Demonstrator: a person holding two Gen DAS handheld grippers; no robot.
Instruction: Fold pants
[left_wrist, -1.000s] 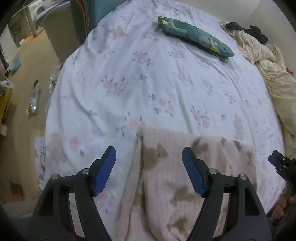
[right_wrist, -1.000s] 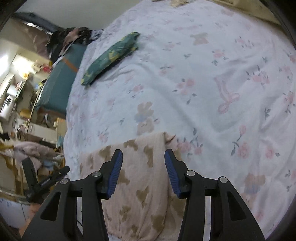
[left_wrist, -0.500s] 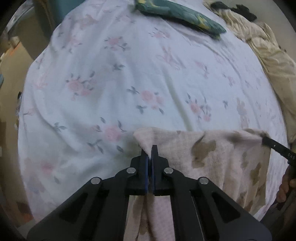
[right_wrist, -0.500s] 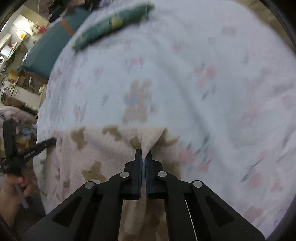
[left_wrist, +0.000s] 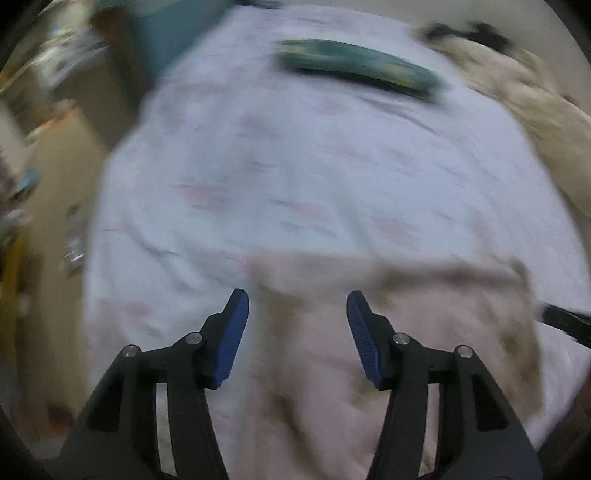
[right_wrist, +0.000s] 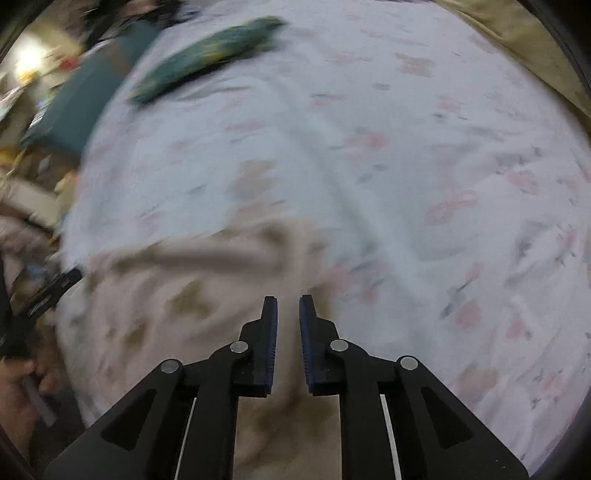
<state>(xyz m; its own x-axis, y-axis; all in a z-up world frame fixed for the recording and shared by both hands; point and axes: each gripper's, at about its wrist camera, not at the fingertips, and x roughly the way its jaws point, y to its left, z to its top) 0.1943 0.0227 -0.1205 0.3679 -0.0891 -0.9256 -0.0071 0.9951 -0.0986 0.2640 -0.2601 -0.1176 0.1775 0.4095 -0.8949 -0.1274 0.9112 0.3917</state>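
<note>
Both jaws are opening, nothing pinched: left gripper (left_wrist: 297, 308) wide, right gripper (right_wrist: 288, 314) narrowly apart. Pink pants (left_wrist: 424, 332) lie on the bed (left_wrist: 295, 166); soft, limp cloth, best pinched at corners.

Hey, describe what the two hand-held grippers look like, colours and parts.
Both match. The left hand-held gripper and right hand-held gripper have matte black angular linkage arms with round silver pivot pins, and two fingers faced with ribbed blue pads. No cables or sleeves show.
</note>
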